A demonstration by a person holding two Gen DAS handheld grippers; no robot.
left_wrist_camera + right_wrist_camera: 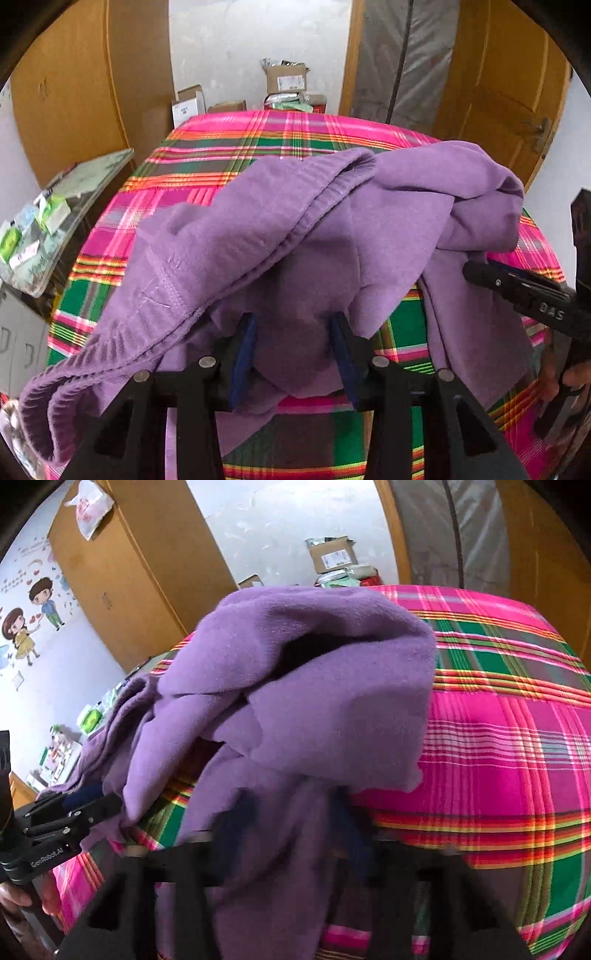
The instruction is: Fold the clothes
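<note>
- The purple fleece garment lies in a loose heap on the plaid-covered table, one part humped up and other parts trailing toward the near edge. No neat fold shows yet, so I judge the folding barely begun: the cloth needs spreading flat before any crease can be made.
- The left tool stands with its blue-padded fingers apart, purple cloth between them. The pads do not appear to press on it, so it reads as open.
- The right tool is blurred in its own view, its fingers buried under draped fleece. In the left view its black tip pokes into a fold of the garment. Whether it pinches the cloth I cannot tell.
- The fabric is soft, matte and fuzzy. A ribbed, stitched hem runs along one edge, ending in a thick rolled band by the near left corner.
- The table cover is smooth woven plaid in pink, green and orange stripes.
- Cardboard boxes and wooden doors stand behind the table.
</note>
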